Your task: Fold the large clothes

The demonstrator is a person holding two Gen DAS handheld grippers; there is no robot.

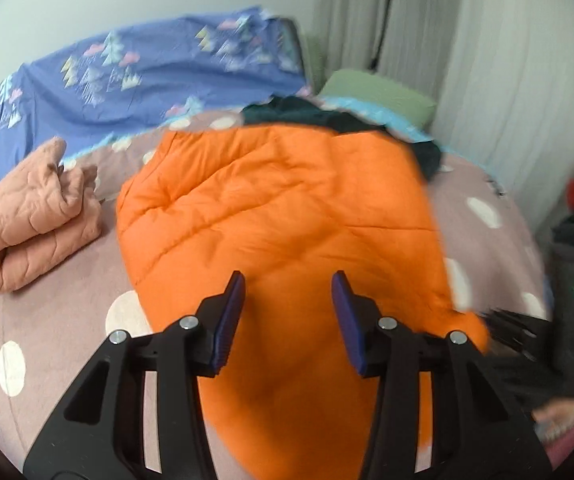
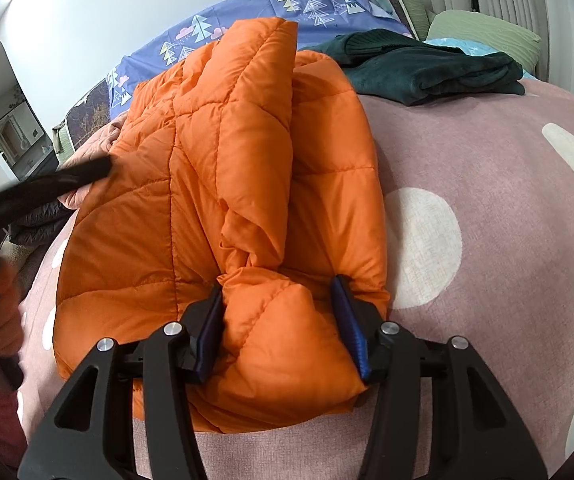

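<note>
A puffy orange quilted jacket lies on the dusty-pink bedspread with white dots. In the right wrist view one side of the jacket is folded over lengthwise, leaving a raised ridge down its middle. My right gripper is at the near hem, and its blue pads press on a bunched fold of the orange padding. My left gripper hovers over the near part of the jacket with its jaws apart and nothing between the pads. The left wrist view is blurred.
A folded pink quilted garment lies left of the jacket. A dark green garment sits behind it. A blue tree-print sheet and a green pillow lie at the back, with pale curtains on the right.
</note>
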